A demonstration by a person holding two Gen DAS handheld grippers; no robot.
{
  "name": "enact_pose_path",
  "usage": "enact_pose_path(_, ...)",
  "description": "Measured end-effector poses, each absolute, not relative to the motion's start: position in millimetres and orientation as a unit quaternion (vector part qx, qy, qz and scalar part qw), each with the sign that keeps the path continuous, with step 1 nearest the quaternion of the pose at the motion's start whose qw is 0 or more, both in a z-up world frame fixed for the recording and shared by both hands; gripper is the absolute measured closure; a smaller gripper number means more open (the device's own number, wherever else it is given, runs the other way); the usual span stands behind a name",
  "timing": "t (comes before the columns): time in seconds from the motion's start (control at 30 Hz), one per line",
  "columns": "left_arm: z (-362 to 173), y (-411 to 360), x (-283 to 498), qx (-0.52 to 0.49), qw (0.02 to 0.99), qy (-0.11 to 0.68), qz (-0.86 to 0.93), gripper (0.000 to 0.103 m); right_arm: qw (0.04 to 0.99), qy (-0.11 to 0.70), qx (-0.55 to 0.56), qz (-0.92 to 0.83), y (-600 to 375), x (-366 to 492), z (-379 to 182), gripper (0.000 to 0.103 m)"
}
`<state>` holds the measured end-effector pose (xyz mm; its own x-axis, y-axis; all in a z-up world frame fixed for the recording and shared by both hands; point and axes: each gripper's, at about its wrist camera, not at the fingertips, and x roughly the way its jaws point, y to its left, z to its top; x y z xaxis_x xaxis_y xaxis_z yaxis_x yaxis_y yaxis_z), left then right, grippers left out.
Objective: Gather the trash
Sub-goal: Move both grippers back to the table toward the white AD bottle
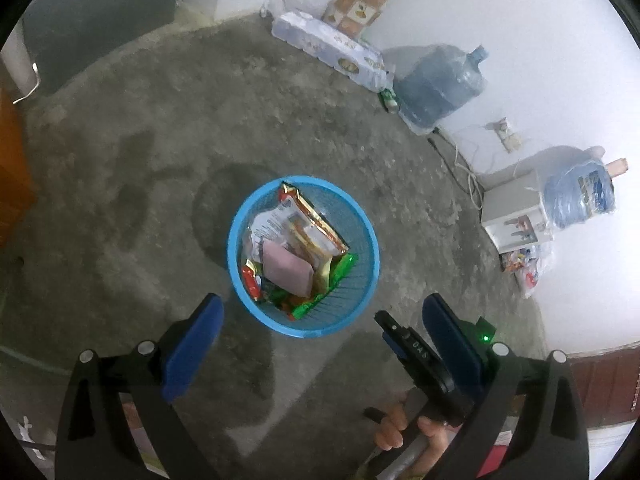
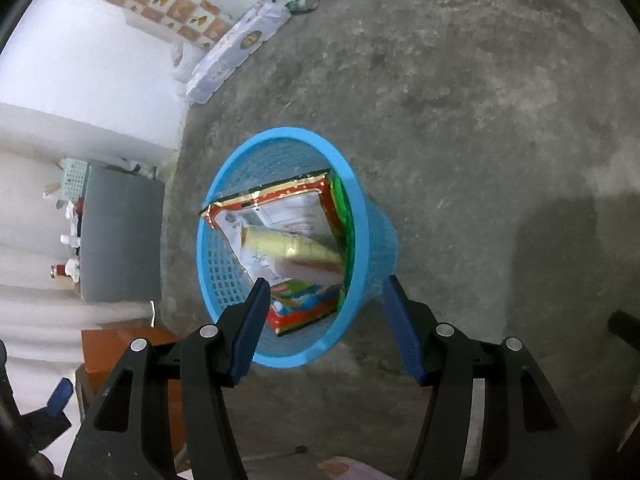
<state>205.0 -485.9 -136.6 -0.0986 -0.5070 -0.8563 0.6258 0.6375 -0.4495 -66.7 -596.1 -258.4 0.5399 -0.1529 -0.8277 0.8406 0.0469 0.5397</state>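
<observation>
While both tongs hang above the round blue plastic mesh basket [image 1: 362, 268] on the grey concrete floor [image 1: 160, 160], the basket lies straight ahead of and below each pair of blue pads, so either hand need only draw back from it. The left gripper [image 1: 322, 322] stands spread to its widest with nothing between the pads; the right gripper [image 2: 324, 308] stands partly open, also empty. The right one looks the nearer, its pads framing the near rim. Inside lie crumpled red, gold and green foil snack wrappers [image 1: 316, 226]. A cream cylindrical bottle [image 2: 292, 248], blurred in the right wrist view, lies with its long axis across the basket; the left wrist view shows instead a flat pink packet [image 1: 286, 268] on top, plus the right hand [image 1: 404, 432] holding its tool
</observation>
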Motion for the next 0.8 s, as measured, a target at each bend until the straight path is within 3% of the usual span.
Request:
enact_pose_path(0.3,-56,-416,194,0.026,0.692,0.548,-0.469,0.005,0.713,0.294,0.529,-0.355,-577,-44,-206,0.046)
enact_pose_path(0.63,6,-247,169,0.008,0.774,0.472,-0.423,0.005,0.789,0.298,0.453,-0.289,-528,-6,-130,0.045)
enact_pose_path(0.8,19,-158,156,-0.019,0.817,0.439,-0.373,0.005,0.827,0.297,0.414,-0.239,-501,15,-88,0.039)
